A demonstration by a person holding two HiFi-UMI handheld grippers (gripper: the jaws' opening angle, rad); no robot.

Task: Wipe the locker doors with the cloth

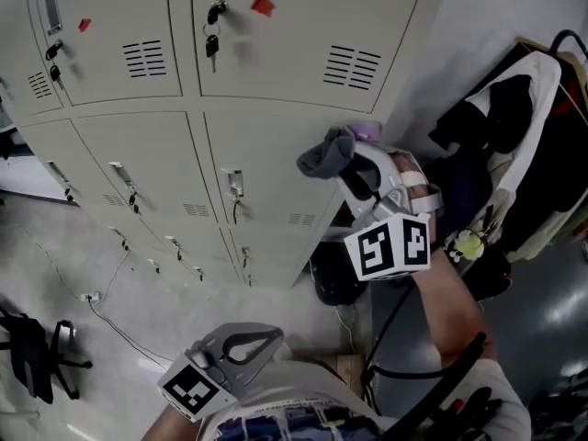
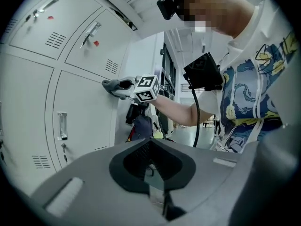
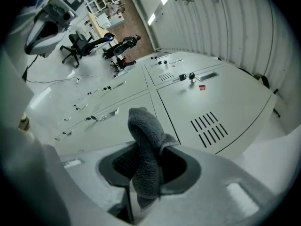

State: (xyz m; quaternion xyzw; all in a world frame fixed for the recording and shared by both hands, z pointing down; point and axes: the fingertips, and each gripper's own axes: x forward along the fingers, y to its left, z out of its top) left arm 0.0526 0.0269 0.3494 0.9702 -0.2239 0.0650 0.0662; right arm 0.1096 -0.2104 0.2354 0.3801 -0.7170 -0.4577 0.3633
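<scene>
Now the right gripper (image 3: 146, 180), clamping the cloth (image 3: 145, 135), faces a locker door (image 1: 271, 168). Pressing and sweeping probably come next. The left gripper (image 2: 153, 172) is closed and empty.

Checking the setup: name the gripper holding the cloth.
The right gripper: its jaws clamp the cloth; the left gripper is shut on nothing.

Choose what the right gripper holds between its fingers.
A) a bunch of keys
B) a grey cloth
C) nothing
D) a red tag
B: in the right gripper view the right gripper is shut on the grey cloth, which sticks up out of it.
</scene>
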